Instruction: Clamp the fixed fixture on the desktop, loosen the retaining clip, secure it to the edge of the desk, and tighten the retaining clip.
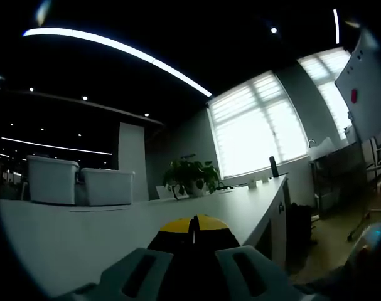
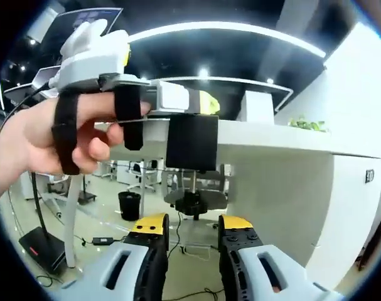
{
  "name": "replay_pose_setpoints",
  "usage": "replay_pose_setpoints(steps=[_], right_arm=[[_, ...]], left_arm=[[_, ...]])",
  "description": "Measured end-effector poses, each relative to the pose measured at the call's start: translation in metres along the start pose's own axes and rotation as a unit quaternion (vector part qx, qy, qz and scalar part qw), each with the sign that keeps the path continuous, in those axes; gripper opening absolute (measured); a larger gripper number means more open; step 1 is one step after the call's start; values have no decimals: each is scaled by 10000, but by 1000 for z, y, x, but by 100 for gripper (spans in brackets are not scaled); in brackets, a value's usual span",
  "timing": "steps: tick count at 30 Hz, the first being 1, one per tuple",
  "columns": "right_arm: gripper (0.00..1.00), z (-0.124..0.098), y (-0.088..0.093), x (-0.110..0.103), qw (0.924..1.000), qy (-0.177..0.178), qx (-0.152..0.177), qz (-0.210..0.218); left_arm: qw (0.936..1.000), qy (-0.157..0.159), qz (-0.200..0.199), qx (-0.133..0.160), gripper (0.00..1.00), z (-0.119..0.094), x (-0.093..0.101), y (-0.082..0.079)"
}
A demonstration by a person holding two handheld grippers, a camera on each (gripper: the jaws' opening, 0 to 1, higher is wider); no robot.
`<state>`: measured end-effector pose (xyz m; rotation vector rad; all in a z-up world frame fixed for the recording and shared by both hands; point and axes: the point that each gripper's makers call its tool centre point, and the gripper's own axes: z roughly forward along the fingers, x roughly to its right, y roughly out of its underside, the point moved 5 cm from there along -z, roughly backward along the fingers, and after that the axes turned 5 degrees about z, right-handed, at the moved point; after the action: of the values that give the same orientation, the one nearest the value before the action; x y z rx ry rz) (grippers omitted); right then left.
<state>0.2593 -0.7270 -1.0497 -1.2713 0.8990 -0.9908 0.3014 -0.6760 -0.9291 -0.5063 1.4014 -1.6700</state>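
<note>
The black clamp fixture already sits on the worktop edge, held by the closed left hand-held gripper. The open right hand-held gripper waits below its screw knob; tightening remains.

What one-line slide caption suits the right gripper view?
Open right gripper rises toward the knob beneath a black clamp on the desk edge.
</note>
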Motion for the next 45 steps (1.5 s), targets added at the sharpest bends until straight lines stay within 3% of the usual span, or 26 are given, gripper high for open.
replay_pose_setpoints(steps=[7, 12, 16, 20, 24, 30, 33, 37, 40, 44, 45], right_arm=[[31, 22, -4, 2, 9998, 140, 91, 80], [23, 27, -1, -7, 9999, 69, 134, 23], [22, 27, -1, -7, 9998, 26, 177, -27], [22, 28, -1, -4, 9992, -279, 259, -78], [22, 30, -1, 1, 9951, -933, 331, 33], [22, 38, -1, 12, 9741, -2248, 251, -52], [23, 43, -3, 15, 9550, -2931, 222, -400], [23, 47, -6, 19, 9377, -3439, -3, -499], [23, 46, -5, 18, 9377, -3440, -1, -485], [29, 40, 4, 19, 9543, -2941, -53, -537], [32, 38, 9, 22, 9593, -2702, -167, -805]], left_arm=[[10000, 22, -11, -16, 1, 0, 0, 0], [10000, 25, -22, -18, 1, 1, 0, 1], [10000, 33, -20, -16, 1, 1, 0, 1], [10000, 44, -18, -17, 1, 2, 0, 1], [10000, 50, -9, -13, 1, 2, 0, 1], [10000, 61, -2, -11, 1, 2, 1, 1], [10000, 76, -3, -11, 1, 2, 1, 1], [10000, 78, -8, -6, 1, 2, 1, 1], [10000, 80, -9, -9, 1, 1, 1, 0], [10000, 79, -12, -6, 1, 1, 1, 0], [10000, 78, -13, -2, 1, 1, 1, 0]])
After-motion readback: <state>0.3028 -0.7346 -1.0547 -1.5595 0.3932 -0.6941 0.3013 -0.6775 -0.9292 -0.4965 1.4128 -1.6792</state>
